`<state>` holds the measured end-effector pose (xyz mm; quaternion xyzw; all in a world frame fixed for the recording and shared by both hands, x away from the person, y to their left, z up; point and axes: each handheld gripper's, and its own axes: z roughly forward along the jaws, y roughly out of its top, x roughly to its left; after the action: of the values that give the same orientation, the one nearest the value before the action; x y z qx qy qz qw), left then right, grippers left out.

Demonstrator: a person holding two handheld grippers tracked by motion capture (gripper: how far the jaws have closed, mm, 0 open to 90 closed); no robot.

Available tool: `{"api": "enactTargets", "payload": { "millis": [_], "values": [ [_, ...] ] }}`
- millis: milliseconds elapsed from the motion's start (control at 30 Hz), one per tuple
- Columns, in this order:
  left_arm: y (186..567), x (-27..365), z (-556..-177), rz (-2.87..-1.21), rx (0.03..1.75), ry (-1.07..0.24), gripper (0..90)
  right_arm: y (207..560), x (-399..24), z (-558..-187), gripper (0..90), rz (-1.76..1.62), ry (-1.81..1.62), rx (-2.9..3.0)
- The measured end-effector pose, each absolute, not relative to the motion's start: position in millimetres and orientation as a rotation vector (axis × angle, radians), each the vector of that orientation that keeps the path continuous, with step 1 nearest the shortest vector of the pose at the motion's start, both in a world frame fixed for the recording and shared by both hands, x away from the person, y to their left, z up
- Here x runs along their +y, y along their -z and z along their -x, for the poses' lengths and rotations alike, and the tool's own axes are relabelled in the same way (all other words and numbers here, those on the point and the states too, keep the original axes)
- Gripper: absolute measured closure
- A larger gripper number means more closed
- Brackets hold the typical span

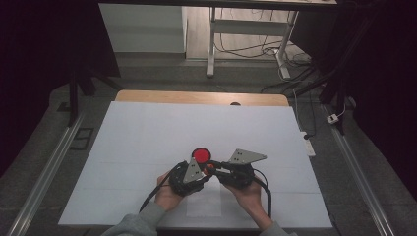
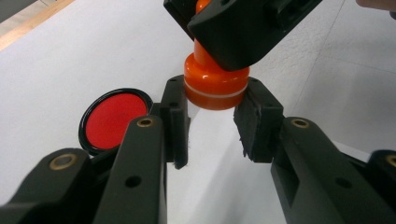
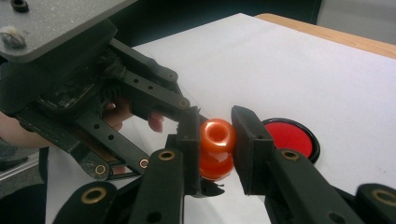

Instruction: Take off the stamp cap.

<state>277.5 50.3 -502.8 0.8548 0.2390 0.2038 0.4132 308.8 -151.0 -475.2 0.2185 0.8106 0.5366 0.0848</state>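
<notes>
Right gripper view gave us the clearest read: our right gripper (image 3: 215, 140) was clamped on the narrow, open-mouthed end of the orange bottle-shaped piece (image 3: 216, 148), both pads pressed flat against its sides, the hole in its top facing the camera. From that tool the piece ran away along its long axis toward our left gripper (image 3: 187, 122), so the two grips sat at opposite ends of one short orange body. In the left gripper view we saw our left gripper (image 2: 212, 123) closed on the wide, rounded base of the piece (image 2: 215, 87), where a pale seam ringed it, with the other tool's black jaws coming down onto the neck from above. So we had both tools shut on the same object, held clear of the white table sheet (image 1: 147, 132), just ahead of both hands in the high view, left gripper (image 1: 205, 170) and right gripper (image 1: 212, 167) meeting nose to nose at the orange piece (image 1: 209, 168). The red disc in its black rim (image 2: 112, 119) lay flat on the sheet just to the left of our left jaws and slightly beyond them, untouched. We judged the coming move to be a pull or twist along that shared axis, each hand equally near its own end, the seam being the likely place to part.
</notes>
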Motion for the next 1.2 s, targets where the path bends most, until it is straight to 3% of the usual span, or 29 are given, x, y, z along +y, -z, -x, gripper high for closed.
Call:
{"api": "enactTargets", "payload": {
  "millis": [367,500,567,600,1200],
  "values": [
    [503.3,50.3,-277.5,-2.146,0.605,-0.516,65.9,476.0,-151.0,-308.5,72.8,-0.664,-1.605,2.41],
    [512.3,49.6,-279.6,-2.235,0.627,-0.552,65.9,472.5,-155.1,-306.1,72.9,-0.684,-1.613,2.315],
    [511.1,59.8,-279.0,-2.064,0.685,-0.438,65.9,460.6,-171.1,-311.4,73.0,-0.732,-1.685,2.257],
    [494.6,56.1,-273.3,-2.082,0.62,-0.568,65.9,453.4,-184.8,-313.4,72.9,-0.738,-1.69,2.219],
    [491.9,84.6,-274.7,-2.071,0.669,-0.516,65.8,454.2,-193.0,-317.1,72.8,-0.754,-1.682,2.222]
  ]
}}
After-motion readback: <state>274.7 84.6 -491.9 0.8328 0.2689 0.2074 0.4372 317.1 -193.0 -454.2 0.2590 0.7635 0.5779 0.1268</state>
